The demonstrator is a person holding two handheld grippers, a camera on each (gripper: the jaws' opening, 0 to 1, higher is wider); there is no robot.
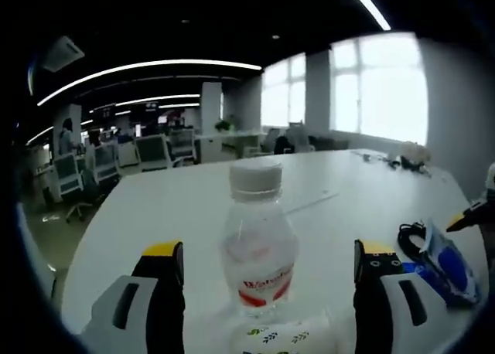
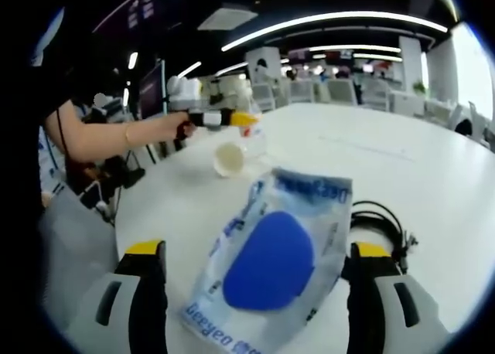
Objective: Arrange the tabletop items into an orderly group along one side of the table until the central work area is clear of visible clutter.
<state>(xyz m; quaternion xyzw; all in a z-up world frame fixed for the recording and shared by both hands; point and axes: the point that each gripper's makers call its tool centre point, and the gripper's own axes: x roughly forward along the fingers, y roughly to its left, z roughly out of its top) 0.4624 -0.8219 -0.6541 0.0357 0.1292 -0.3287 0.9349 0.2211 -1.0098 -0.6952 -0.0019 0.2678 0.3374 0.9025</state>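
left tongs [image 1: 269, 277] released round water bottle [image 1: 257, 246], right tongs [image 2: 255, 280] released round blue pkt [image 2: 271, 265].

Behind the white bench [image 1: 178, 207], the left gripper view shows an open office: rows of desks with office chairs [image 1: 155, 151] at centre left, a white pillar [image 1: 210, 110] near the middle, bright windows [image 1: 379, 91] at upper right, and curved ceiling light strips [image 1: 147, 68] across the top. In the right gripper view, a dark monitor [image 2: 152, 87] stands at upper left.
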